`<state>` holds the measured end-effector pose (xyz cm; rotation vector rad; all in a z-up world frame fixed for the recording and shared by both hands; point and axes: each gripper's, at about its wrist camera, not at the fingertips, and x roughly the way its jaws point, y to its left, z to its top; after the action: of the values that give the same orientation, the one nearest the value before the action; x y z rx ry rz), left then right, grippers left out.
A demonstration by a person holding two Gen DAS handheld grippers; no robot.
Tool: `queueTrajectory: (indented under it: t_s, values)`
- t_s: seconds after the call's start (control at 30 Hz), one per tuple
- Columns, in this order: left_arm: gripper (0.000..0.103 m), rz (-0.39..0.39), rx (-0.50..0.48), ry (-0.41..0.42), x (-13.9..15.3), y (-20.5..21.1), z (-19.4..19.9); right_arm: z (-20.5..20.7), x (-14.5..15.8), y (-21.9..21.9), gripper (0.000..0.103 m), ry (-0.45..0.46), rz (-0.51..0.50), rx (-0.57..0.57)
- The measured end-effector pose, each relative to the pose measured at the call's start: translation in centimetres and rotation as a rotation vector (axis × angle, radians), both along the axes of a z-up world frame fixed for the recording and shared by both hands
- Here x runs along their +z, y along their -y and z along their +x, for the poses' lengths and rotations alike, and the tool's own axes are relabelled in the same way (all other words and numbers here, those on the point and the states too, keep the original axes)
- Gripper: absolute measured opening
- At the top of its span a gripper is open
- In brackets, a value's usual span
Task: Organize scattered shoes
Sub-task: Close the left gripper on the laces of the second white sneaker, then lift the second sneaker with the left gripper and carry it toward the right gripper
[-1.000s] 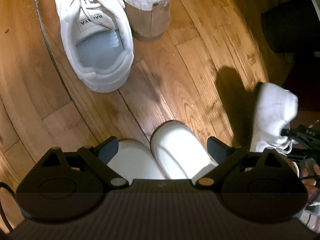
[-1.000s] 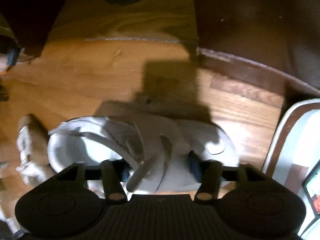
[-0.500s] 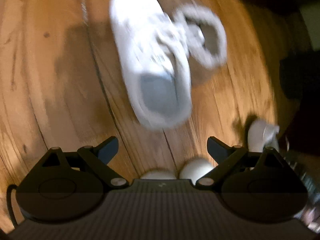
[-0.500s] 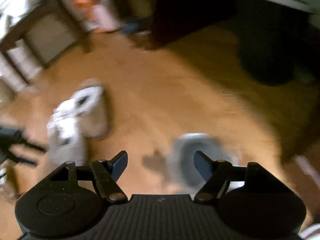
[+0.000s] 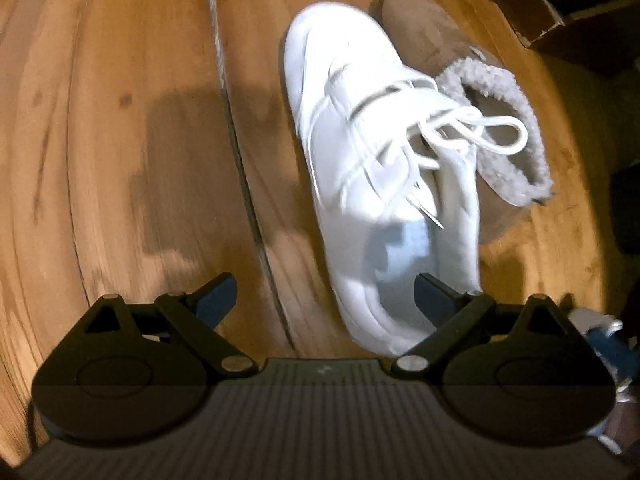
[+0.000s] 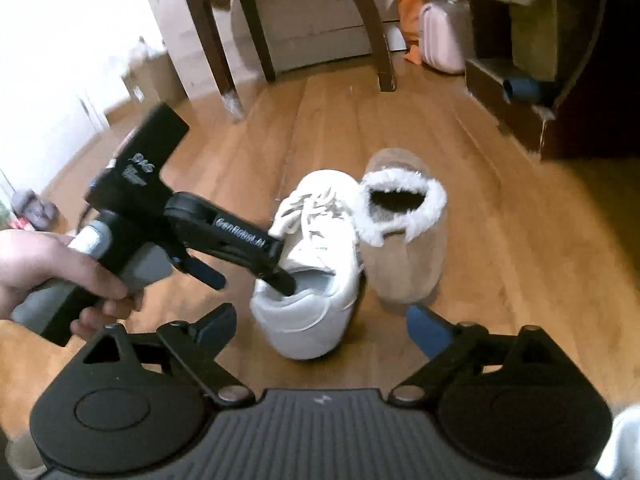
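Observation:
A white lace-up sneaker (image 5: 360, 152) stands on the wood floor with a tan fleece-lined boot (image 5: 500, 128) touching its right side. My left gripper (image 5: 324, 296) points steeply down at the sneaker's heel, its jaws closing. One finger (image 5: 434, 294) dips into the shoe's opening and the other is over bare floor, and the pads are not pressing on it. In the right wrist view the left gripper (image 6: 244, 280) straddles the sneaker's (image 6: 316, 280) left heel wall, beside the boot (image 6: 404, 240). My right gripper (image 6: 322, 324) hangs behind the sneaker, jaws opening, nothing between them.
A hand (image 6: 48, 264) holds the left gripper. Dark table legs (image 6: 224, 60) stand beyond the shoes, with a pink case (image 6: 442, 40) and a dark low shelf (image 6: 512, 96) at the back right. Another white shoe (image 6: 624, 440) shows at the lower right corner.
The right gripper let go of the white strap shoe, swung round to face the sneaker and boot, and widened. The left gripper closed in on the sneaker's heel and narrowed.

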<state>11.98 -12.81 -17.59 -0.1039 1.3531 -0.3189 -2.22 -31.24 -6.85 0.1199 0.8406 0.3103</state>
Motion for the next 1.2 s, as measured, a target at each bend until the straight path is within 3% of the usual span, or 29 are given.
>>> queueTrajectory:
  t_s: [0.07, 0.1, 0.13, 0.2, 0.27, 0.33, 0.4, 0.43, 0.47, 0.53, 0.57, 0.6, 0.77, 0.87, 0.97, 1.07, 1.13, 1.17, 1.2]
  values:
    - [0.046, 0.007, -0.023, 0.031, -0.2, 0.1, 0.0, 0.7, -0.3, 0.1, 0.093, -0.020, 0.028, -0.022]
    - [0.035, -0.043, -0.010, 0.005, -0.4, -0.1, 0.0, 1.1, -0.4, 0.2, 0.093, -0.031, 0.044, -0.040]
    - [0.032, -0.079, 0.009, -0.018, -0.6, -0.2, 0.0, 1.3, -0.5, 0.4, 0.093, -0.040, 0.058, -0.055]
    - [0.032, -0.099, 0.022, -0.033, -0.5, -0.1, -0.1, 1.5, -0.6, 0.6, 0.093, -0.057, 0.069, -0.074]
    - [0.034, -0.056, -0.029, -0.002, -0.4, 0.9, -0.4, 1.5, -0.6, 0.5, 0.093, -0.067, 0.022, -0.089]
    - [0.049, -0.034, -0.059, -0.009, -1.0, 1.5, -0.4, 0.7, -0.6, 0.4, 0.093, -0.073, -0.051, -0.096]
    - [0.076, -0.041, -0.034, -0.044, -2.1, 1.5, -0.1, 0.5, -0.6, -0.2, 0.093, -0.090, -0.142, -0.110]
    - [0.078, -0.060, -0.004, -0.050, -2.5, 1.2, 0.1, 0.4, -0.7, -0.2, 0.093, -0.105, -0.148, -0.117]
    - [0.075, -0.060, 0.015, -0.049, -2.6, 1.0, 0.1, 0.4, -0.9, 0.0, 0.093, -0.125, -0.138, -0.124]
    - [0.055, -0.035, 0.039, -0.033, -2.3, 1.0, 0.1, 0.5, -1.2, 0.4, 0.093, -0.154, -0.102, -0.127]
    - [0.030, -0.052, 0.042, -0.029, -2.1, 1.0, 0.0, 0.5, -1.3, 0.6, 0.093, -0.166, -0.082, -0.127]
    - [0.023, -0.058, 0.051, -0.032, -1.9, 1.1, -0.1, 0.4, -1.4, 0.9, 0.093, -0.177, -0.064, -0.126]
    - [0.020, -0.012, 0.056, -0.010, -1.0, 1.5, -1.0, -0.5, -1.1, 1.2, 0.093, -0.169, -0.057, -0.112]
    - [0.020, -0.031, 0.076, -0.017, -0.5, 0.9, -1.2, -1.2, -0.8, 1.5, 0.093, -0.179, -0.061, -0.118]
    - [0.020, -0.025, 0.076, -0.035, 0.1, 0.6, -1.4, -2.2, -0.5, 2.3, 0.093, -0.211, -0.101, -0.129]
    - [0.020, -0.033, 0.055, -0.058, 0.8, 0.5, -1.5, -3.1, 0.1, 3.9, 0.093, -0.271, -0.076, -0.153]
    - [0.019, -0.106, 0.043, -0.097, 2.3, 0.0, -1.6, -3.9, 0.5, 5.4, 0.094, -0.322, -0.028, -0.176]
    - [0.010, -0.165, 0.043, -0.106, 3.1, -0.4, -1.7, -4.4, 0.5, 6.3, 0.094, -0.348, 0.001, -0.190]
    - [0.010, -0.228, 0.044, -0.113, 4.0, -1.0, -1.8, -4.8, 0.6, 7.2, 0.095, -0.373, 0.028, -0.208]
